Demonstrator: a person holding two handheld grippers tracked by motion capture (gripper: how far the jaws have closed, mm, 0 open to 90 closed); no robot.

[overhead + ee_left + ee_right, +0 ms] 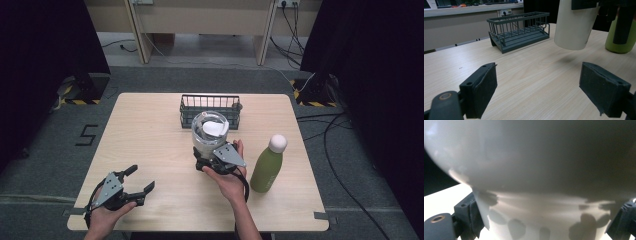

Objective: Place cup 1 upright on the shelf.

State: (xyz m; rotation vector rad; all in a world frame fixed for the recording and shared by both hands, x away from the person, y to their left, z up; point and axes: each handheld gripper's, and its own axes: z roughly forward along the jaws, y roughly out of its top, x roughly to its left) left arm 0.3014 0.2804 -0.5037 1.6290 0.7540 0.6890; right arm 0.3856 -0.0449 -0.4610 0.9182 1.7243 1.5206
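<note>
While right tool (216, 159) grips cup (210, 131): basket (210, 102) behind, bottle (269, 165) beside.

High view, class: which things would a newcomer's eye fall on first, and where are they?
The white cup, held off the table in the right gripper at the centre, just in front of the dark wire basket. A green bottle with a white cap stands to its right. The left gripper rests open at the near left corner.
</note>
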